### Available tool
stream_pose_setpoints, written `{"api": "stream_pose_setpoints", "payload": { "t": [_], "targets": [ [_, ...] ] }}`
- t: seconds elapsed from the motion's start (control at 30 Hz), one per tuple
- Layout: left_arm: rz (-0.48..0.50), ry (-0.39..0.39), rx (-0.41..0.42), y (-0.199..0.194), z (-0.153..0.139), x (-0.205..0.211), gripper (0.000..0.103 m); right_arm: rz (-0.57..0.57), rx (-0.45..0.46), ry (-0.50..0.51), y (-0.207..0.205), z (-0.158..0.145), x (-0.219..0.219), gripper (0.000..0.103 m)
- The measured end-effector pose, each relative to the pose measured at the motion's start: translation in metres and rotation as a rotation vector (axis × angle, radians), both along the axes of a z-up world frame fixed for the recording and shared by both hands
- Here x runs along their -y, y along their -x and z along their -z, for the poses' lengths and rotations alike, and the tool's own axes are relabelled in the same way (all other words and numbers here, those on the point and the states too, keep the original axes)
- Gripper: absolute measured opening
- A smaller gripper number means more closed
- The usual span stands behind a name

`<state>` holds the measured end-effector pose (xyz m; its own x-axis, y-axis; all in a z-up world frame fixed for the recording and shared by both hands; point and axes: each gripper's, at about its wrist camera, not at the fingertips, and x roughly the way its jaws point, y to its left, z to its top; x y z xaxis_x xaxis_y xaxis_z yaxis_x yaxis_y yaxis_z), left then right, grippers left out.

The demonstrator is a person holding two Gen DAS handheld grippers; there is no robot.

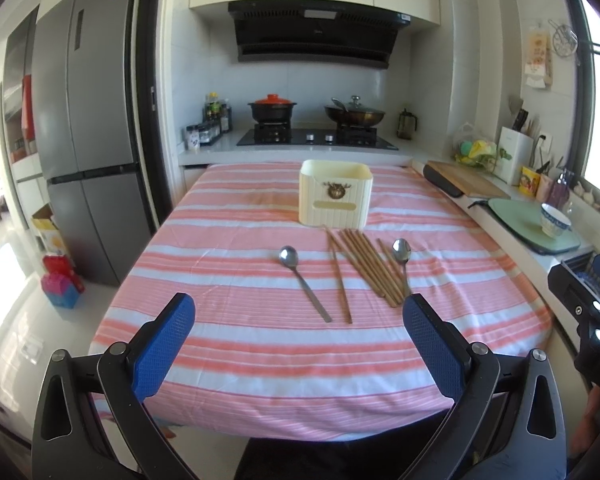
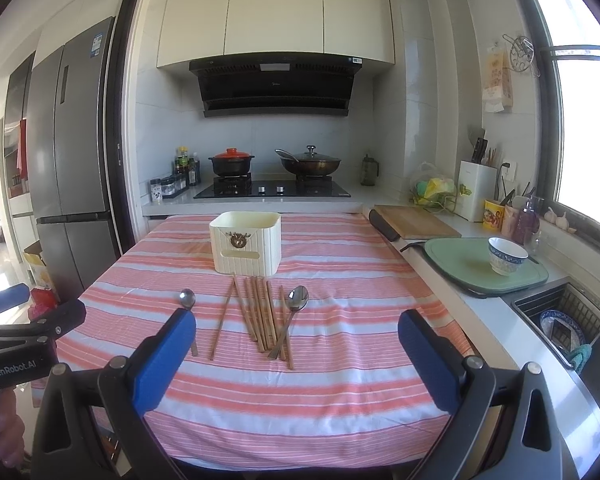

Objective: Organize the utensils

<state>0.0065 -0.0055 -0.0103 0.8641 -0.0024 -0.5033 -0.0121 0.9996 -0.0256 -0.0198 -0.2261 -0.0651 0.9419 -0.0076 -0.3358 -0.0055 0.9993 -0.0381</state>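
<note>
A cream utensil holder (image 1: 334, 193) (image 2: 246, 242) stands upright at the far middle of the pink striped table. In front of it lie several wooden chopsticks (image 1: 370, 270) (image 2: 258, 312), with a metal spoon on the left (image 1: 304, 282) (image 2: 188, 300) and another on the right (image 1: 402, 258) (image 2: 294, 308). My left gripper (image 1: 298, 328) is open and empty, held near the table's front edge short of the utensils. My right gripper (image 2: 296, 346) is open and empty, also held short of them.
The table (image 1: 260, 380) butts against a counter with a stove (image 1: 316, 136) at the back. On the right counter lie a wooden board (image 2: 416, 222), a green board (image 2: 460, 266) with a bowl (image 2: 506, 256), and a sink (image 2: 560, 320). A fridge (image 1: 84, 140) stands left.
</note>
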Motion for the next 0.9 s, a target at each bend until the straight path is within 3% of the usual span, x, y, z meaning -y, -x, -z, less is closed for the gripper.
{"api": "stream_pose_setpoints", "payload": {
  "t": [0.9],
  "targets": [
    [-0.006,0.010,-0.023,-0.0051,0.0042,-0.0011,0.103,0.002,-0.013,0.000,-0.0018,0.0032,0.0002,0.103]
  ]
}}
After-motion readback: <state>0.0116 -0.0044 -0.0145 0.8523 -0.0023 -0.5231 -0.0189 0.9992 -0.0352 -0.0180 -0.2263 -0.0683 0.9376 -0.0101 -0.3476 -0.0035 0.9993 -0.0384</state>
